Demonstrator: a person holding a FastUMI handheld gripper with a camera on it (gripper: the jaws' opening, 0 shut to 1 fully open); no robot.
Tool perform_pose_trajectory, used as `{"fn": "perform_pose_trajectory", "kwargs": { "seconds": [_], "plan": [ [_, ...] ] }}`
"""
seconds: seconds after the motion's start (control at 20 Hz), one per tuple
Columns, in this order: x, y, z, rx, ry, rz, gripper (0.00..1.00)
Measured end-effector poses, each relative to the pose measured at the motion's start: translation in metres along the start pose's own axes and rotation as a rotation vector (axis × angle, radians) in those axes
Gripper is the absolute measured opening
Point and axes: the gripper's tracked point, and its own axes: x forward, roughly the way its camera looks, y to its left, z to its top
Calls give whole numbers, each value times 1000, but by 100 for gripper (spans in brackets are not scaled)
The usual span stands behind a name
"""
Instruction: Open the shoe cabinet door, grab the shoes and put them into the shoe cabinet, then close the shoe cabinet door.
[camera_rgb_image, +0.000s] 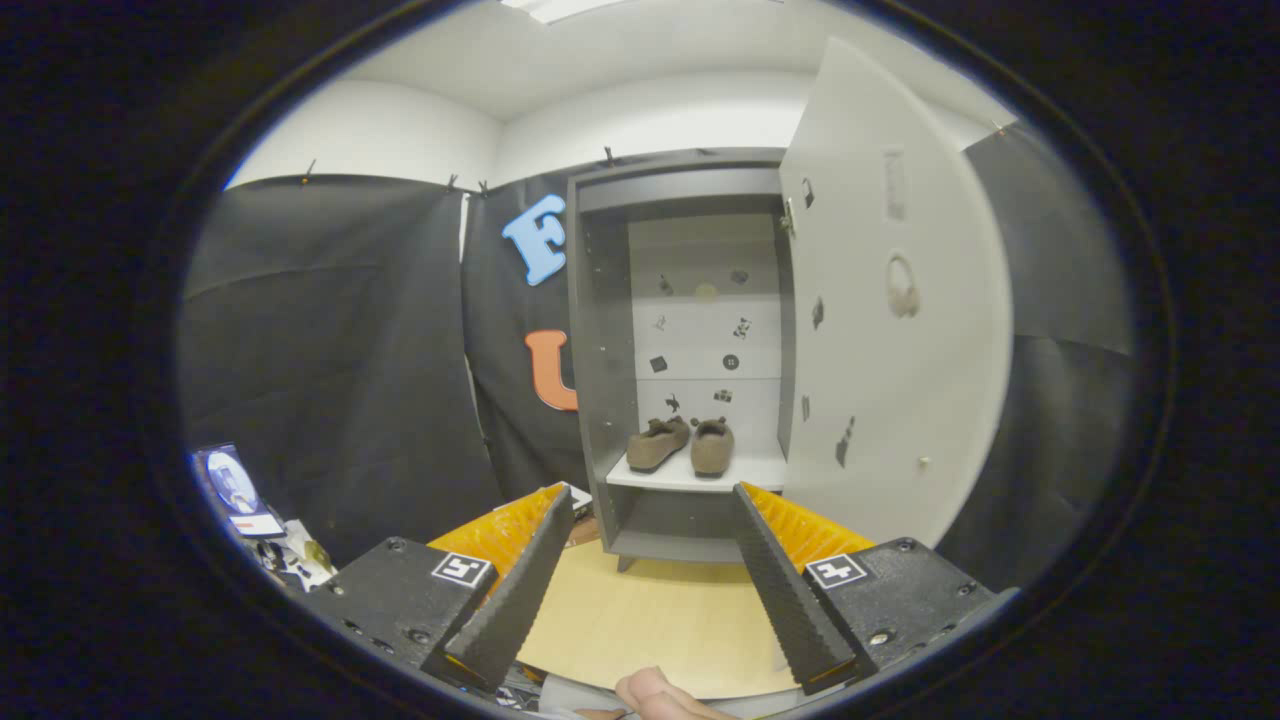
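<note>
The grey shoe cabinet (600, 330) stands ahead of me, beyond the fingers, with its white door (895, 320) swung wide open to the right. Two brown shoes (682, 444) sit side by side on the cabinet's white shelf (750, 472), heels toward me. My gripper (652, 500) is open, held back from the cabinet with nothing between its fingers (520, 585). Its tips line up roughly with the shelf's front edge from a distance.
A light wooden floor board (650, 620) lies under the fingers in front of the cabinet. Black cloth walls hang left and right of the cabinet. Small cluttered items (250, 505) lie low at the left. A person's fingertip (655, 692) shows below the fingers.
</note>
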Motion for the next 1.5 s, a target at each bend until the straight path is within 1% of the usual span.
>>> {"fn": "perform_pose_trajectory", "kwargs": {
  "seconds": [0.15,0.35,0.5,0.65,0.75,0.95,1.15,1.3,1.35,1.4,1.5],
  "plan": [
    [-56,-28,8,-27,-49,-3,99],
    [-119,-82,14,-64,-118,-59,99],
    [-146,-136,10,-69,-132,-132,99],
    [-158,-191,3,-89,-136,-205,99],
    [-152,-227,4,-58,-163,-243,99],
    [-123,-291,-7,-16,-143,-258,99],
    [-66,-355,-30,-56,-34,-306,99],
    [-23,-392,-32,-95,-17,-334,99],
    [-11,-400,-33,-97,-18,-337,99],
    [1,-401,-36,-88,-22,-322,99],
    [21,-397,-43,-65,-19,-271,99]
  ]
}}
